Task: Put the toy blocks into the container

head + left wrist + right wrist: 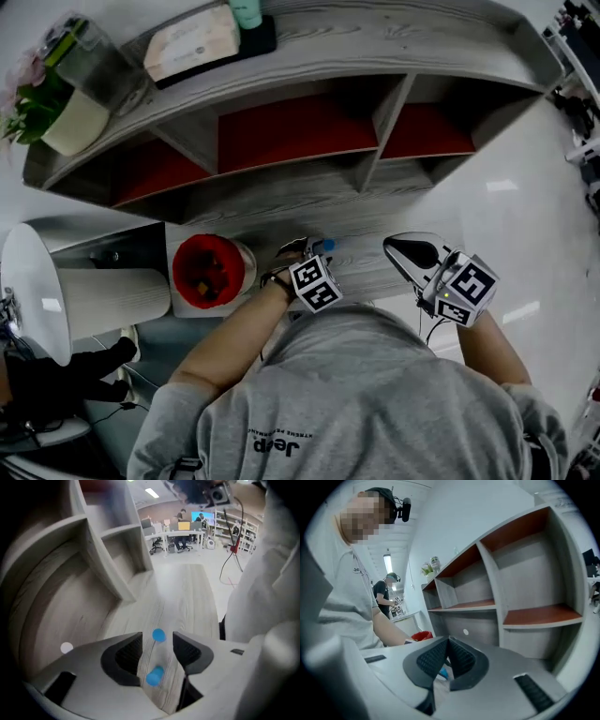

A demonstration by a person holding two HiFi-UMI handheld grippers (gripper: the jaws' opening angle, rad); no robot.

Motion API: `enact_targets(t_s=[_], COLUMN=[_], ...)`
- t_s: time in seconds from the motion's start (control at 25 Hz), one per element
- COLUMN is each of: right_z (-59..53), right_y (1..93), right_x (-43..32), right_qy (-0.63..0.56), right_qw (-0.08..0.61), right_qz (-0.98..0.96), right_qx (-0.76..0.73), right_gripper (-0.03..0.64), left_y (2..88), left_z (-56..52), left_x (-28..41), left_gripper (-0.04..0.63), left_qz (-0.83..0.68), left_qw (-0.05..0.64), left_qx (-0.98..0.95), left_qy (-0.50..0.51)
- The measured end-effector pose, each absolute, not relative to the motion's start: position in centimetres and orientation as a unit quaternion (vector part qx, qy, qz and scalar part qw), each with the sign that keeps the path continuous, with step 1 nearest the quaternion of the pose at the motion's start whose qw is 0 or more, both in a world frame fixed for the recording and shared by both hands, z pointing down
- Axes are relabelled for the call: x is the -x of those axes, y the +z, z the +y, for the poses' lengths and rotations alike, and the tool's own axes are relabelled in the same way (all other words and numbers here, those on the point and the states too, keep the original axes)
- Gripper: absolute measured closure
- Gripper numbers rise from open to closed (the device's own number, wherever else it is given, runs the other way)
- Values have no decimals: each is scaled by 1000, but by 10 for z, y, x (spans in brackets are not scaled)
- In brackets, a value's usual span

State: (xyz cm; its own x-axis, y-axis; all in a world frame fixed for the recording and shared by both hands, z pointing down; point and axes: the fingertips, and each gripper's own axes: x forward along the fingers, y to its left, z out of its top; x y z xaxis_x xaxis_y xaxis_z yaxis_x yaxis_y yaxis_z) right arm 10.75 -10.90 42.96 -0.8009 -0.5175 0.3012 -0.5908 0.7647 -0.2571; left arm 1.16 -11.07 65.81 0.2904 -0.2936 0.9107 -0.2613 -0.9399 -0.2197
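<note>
While two blue blocks lie on the tabletop point(187, 592), the step in hand looks like the reach for a pick-up, not yet the carry. The left tongs point(157, 645) point steeply down over them with the jaws wide apart. One block point(154, 676) sits between the jaws, touching neither pad, and a second block point(158, 635) lies just past the tips. The right tongs point(447, 641) are closed, tips together with nothing pinched there. A speck of blue shows in the gap below them, and I cannot tell whether it is one of the same blocks seen through. These tongs hang at the person's right, well apart from the container.

That container point(181, 281), a round red tub, stands at the tabletop's left end, left of the left tongs and in front of the shelf point(300, 187). Small pieces lie in it, so the task seems partly done, with these two blocks left in sight.

Next, I judge, the left tongs need to come down until the pads bracket one block squarely. They then have to close on it, lift, and swing left over the tub. The blocks are close together, so closing could knock the other one away.

Both blocks are small, bright blue and rounded, though blurred here. They look smooth and light, likely to roll or slip if pinched off-centre.
</note>
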Motion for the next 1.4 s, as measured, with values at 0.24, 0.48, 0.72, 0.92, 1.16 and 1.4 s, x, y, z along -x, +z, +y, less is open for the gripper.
enact_targets(t_s=[0.24, 0.48, 0.72, 0.92, 1.16, 1.4], right_z=[-102, -92, -91, -93, -104, -110], right_y=[453, 465, 459, 448, 424, 403], right_x=[-191, -231, -227, -188, -85, 48], right_qy=[202, 216, 211, 198, 167, 134], right_qw=[98, 91, 88, 91, 86, 79], right_qz=[-917, -910, -914, -925, -946, -966], right_qx=[-329, -342, -336, -313, -263, -209], right_gripper=[598, 598, 598, 598, 598, 598], left_y=[724, 740, 722, 656, 559, 509], left_z=[-121, -124, -119, -124, -125, -113], left_x=[-21, -30, -46, -38, 40, 178], left_gripper=[353, 425, 428, 428, 428, 429], left_qz=[146, 149, 144, 173, 219, 268], left_qw=[0, 8, 7, 14, 30, 21], left_qx=[730, 711, 729, 760, 778, 763], left_qy=[-668, -687, -669, -627, -588, -588])
